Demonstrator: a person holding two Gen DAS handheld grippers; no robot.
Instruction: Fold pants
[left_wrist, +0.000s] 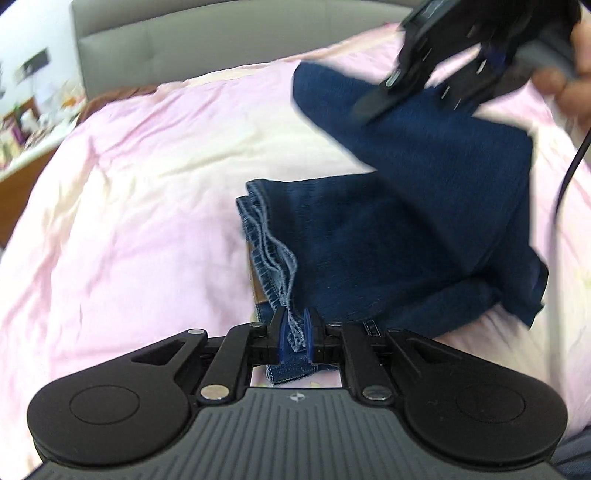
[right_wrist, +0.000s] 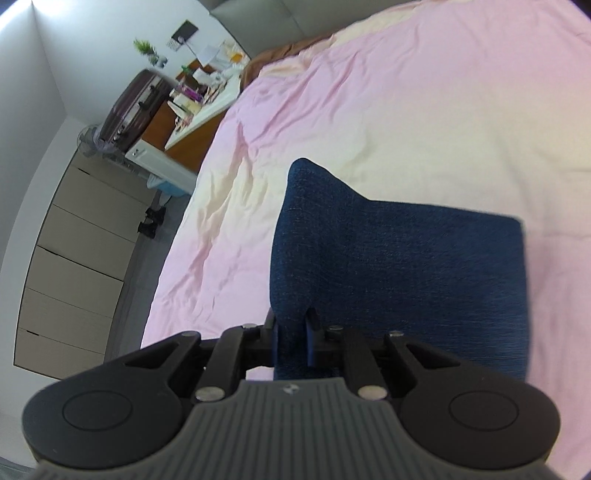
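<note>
Dark blue denim pants (left_wrist: 369, 240) lie partly folded on a pink bed sheet (left_wrist: 147, 203). My left gripper (left_wrist: 295, 330) is shut on the stitched hem edge of the pants near the bed's front. My right gripper (left_wrist: 413, 88) shows at the upper right of the left wrist view, raised above the bed with a fold of the pants hanging from it. In the right wrist view my right gripper (right_wrist: 292, 336) is shut on the blue denim (right_wrist: 399, 266), which spreads out ahead over the pink sheet (right_wrist: 406, 110).
A grey padded headboard (left_wrist: 184, 40) stands at the far end of the bed. A bedside desk with clutter (right_wrist: 207, 88), a dark suitcase (right_wrist: 133, 103) and pale drawers (right_wrist: 74, 266) are to the left of the bed. A black cable (left_wrist: 569, 173) hangs at the right.
</note>
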